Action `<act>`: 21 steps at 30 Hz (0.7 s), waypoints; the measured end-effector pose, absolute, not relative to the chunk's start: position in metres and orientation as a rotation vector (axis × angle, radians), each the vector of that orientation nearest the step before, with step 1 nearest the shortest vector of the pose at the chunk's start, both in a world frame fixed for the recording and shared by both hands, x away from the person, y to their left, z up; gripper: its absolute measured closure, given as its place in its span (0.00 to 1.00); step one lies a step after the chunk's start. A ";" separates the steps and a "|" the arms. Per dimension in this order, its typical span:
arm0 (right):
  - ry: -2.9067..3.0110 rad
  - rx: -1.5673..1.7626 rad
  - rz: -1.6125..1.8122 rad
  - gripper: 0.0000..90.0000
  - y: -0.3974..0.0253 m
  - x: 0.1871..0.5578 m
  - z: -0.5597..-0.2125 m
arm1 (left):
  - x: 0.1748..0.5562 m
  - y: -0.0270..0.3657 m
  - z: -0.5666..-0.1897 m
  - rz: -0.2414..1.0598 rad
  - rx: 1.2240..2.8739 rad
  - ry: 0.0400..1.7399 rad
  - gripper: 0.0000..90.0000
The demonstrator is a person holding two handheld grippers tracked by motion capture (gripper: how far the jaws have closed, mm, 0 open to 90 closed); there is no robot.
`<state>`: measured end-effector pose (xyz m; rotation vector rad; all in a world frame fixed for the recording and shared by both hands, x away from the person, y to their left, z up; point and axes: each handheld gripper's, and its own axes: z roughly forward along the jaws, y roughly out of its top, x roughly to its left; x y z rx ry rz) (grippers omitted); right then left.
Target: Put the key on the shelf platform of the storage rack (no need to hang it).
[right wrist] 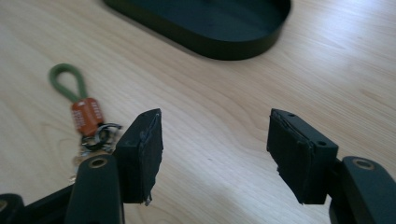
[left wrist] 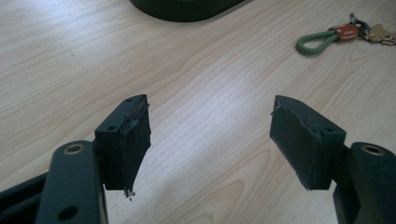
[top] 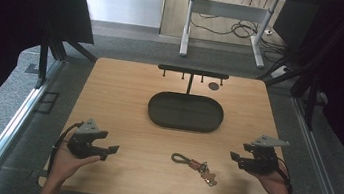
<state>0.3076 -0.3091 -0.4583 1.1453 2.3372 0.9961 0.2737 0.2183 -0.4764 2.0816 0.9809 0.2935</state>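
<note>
- Wooden table (top: 124, 101), light, with everything resting on it.
- Dark oval tray (top: 185, 112), at the far middle.
- Left gripper (top: 111, 150), near left, jaws wide apart, nothing between.
- Right gripper (top: 235, 159), near right, jaws also apart, nothing held.
- Keychain (top: 195, 164) with green loop, flat between both grippers, nearer to the right one, untouched.

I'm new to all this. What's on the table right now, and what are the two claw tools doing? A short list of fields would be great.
Surface: wooden table
Key bunch: green cord loop, orange tag, keys; lies flat between the grippers, near the front edge
Tray: dark oval, empty, mid-table
Rack: black T-shaped stand with pegs, behind the tray
Left gripper: open, holding nothing
Right gripper: open, holding nothing
</note>
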 end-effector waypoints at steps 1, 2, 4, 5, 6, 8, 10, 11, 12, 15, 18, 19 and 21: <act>2.351 1.134 0.996 0.40 -0.306 0.308 -0.457 | 0.273 0.218 -0.475 0.293 2.080 0.974 0.33; 2.351 1.134 0.996 0.40 -0.306 0.308 -0.457 | 0.273 0.218 -0.475 0.293 2.080 0.974 0.33; 2.376 1.111 0.998 0.40 -0.300 0.308 -0.452 | 0.272 0.218 -0.474 0.297 2.081 0.964 0.33; 2.383 1.109 1.001 0.41 -0.298 0.308 -0.450 | 0.271 0.218 -0.474 0.297 2.077 0.966 0.33; 2.408 1.094 0.995 0.41 -0.292 0.308 -0.447 | 0.270 0.218 -0.473 0.298 2.075 0.966 0.33; 2.434 1.073 0.979 0.41 -0.285 0.309 -0.445 | 0.270 0.219 -0.473 0.300 2.075 0.967 0.33; 2.469 1.047 0.969 0.41 -0.278 0.310 -0.444 | 0.271 0.219 -0.474 0.300 2.078 0.968 0.33; 2.469 1.047 0.969 0.41 -0.278 0.310 -0.444 | 0.271 0.219 -0.474 0.300 2.078 0.968 0.33; 2.503 1.018 0.952 0.41 -0.271 0.311 -0.442 | 0.271 0.218 -0.475 0.298 2.081 0.969 0.33; 2.540 0.966 0.926 0.42 -0.261 0.313 -0.439 | 0.271 0.218 -0.475 0.297 2.079 0.971 0.33; 2.555 0.942 0.903 0.42 -0.254 0.313 -0.438 | 0.270 0.218 -0.474 0.298 2.076 0.967 0.33; 2.575 0.926 0.894 0.43 -0.248 0.314 -0.437 | 0.270 0.218 -0.474 0.299 2.074 0.968 0.33; 2.599 0.910 0.893 0.43 -0.244 0.315 -0.438 | 0.269 0.219 -0.474 0.298 2.073 0.969 0.33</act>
